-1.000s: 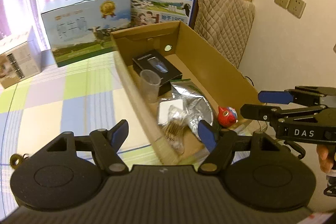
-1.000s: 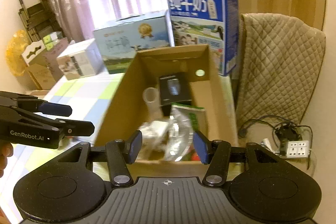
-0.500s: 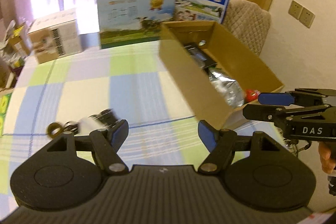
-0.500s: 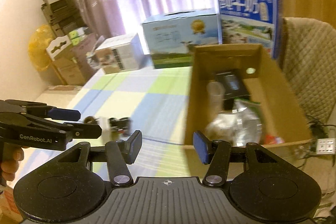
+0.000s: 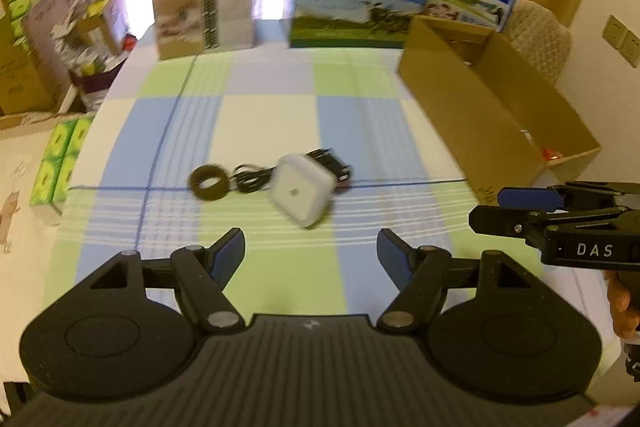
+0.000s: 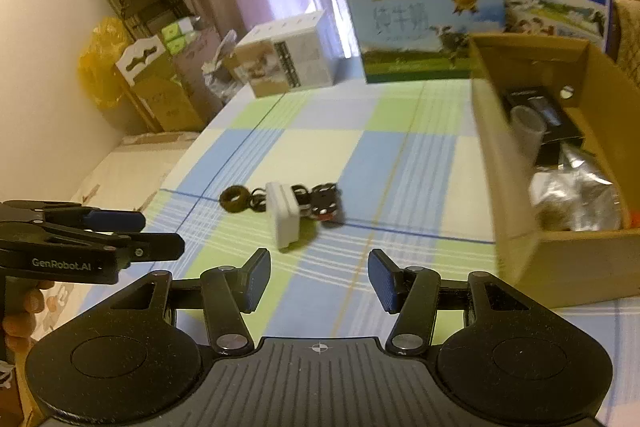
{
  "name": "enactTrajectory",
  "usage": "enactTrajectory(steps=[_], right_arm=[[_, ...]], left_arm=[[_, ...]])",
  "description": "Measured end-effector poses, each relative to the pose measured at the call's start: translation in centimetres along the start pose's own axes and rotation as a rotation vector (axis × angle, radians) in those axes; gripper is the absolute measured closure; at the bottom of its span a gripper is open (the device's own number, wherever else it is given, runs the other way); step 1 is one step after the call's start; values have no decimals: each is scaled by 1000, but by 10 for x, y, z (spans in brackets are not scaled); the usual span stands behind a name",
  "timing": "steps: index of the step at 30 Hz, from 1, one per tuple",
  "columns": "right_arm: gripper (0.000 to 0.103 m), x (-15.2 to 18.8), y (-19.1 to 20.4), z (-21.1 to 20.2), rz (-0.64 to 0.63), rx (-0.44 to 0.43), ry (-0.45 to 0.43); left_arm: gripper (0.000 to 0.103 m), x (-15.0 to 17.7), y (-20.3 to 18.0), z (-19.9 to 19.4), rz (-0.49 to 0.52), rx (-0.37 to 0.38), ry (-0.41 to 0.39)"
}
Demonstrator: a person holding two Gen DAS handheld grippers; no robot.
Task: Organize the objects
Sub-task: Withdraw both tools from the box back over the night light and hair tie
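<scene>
I am holding my left claw (image 5: 311, 254) spread and empty above the checked surface (image 5: 264, 115). Ahead of it, from left to right, a dark ring (image 5: 209, 182), a tangled black cable (image 5: 250, 179), a white square adapter (image 5: 301, 190) and a small black item (image 5: 334, 167) are lying bunched together. My right claw (image 6: 318, 277) is also spread, carrying nothing. The cardboard box (image 6: 560, 259) is sitting at the right, already part filled. Risk: these pieces are touching, so closing on the adapter is likely dragging the cable and ring along, or tipping the adapter.
</scene>
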State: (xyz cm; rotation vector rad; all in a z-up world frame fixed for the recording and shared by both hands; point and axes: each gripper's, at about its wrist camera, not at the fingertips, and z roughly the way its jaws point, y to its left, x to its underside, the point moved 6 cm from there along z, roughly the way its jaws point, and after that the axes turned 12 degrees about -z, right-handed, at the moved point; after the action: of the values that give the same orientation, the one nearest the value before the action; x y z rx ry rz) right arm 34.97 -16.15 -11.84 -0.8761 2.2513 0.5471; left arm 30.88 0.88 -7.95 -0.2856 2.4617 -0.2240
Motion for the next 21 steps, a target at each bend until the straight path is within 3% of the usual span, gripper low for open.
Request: enactTrajectory(steps=[9,21], right_arm=[[52,-5,21,53,-42,-11,33],[52,-27,25,120,-127,-11,43]], left_arm=[[33,2,48,20,-26,-76,23],[34,-14,79,50,-66,-101,30]])
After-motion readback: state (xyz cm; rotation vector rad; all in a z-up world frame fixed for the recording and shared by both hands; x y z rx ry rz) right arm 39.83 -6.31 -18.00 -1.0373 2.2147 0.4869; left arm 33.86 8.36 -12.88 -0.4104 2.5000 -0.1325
